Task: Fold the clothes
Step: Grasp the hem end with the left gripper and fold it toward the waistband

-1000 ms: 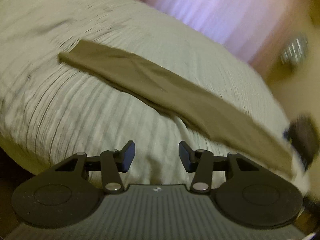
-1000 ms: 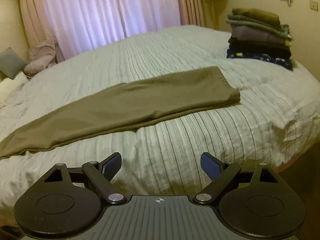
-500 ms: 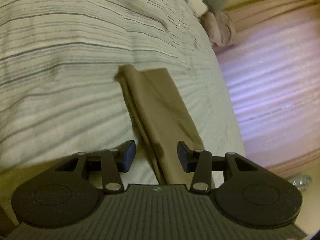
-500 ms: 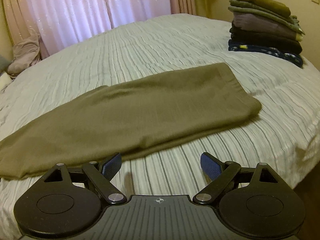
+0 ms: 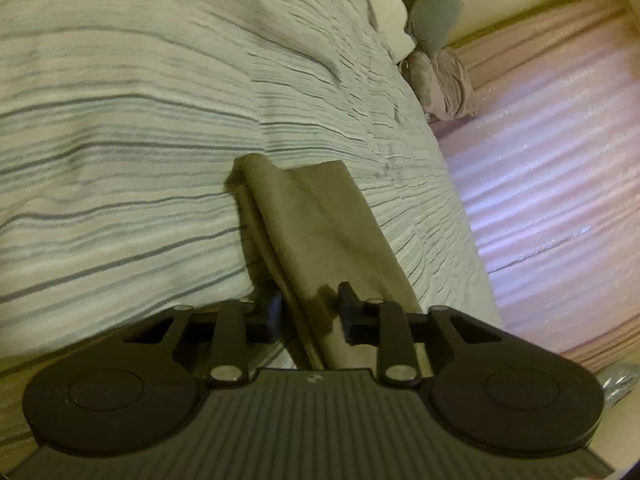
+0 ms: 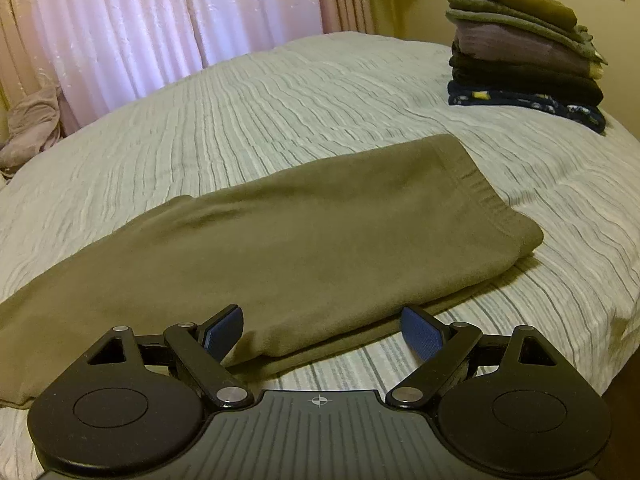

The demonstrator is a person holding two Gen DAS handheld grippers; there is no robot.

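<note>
Olive trousers (image 6: pixel 300 240), folded lengthwise into one long strip, lie across the striped bed cover (image 6: pixel 320 92). In the right wrist view the waistband end is at the right and the legs run off to the left. My right gripper (image 6: pixel 322 328) is open, its fingers straddling the near edge of the trousers at the hip part. In the left wrist view the leg end of the trousers (image 5: pixel 312 220) runs away from me. My left gripper (image 5: pixel 310 314) has its fingers pressed in on both sides of the folded leg.
A stack of folded clothes (image 6: pixel 524 52) sits at the far right corner of the bed. A crumpled pink garment (image 6: pixel 32 124) and a grey pillow (image 5: pixel 436 24) lie by the curtain (image 6: pixel 120 32). The bed's near edge drops away just under both grippers.
My left gripper swung to the leg end of the trousers and its fingers narrowed onto the fabric. My right gripper moved forward and down to the trousers' near edge, staying open.
</note>
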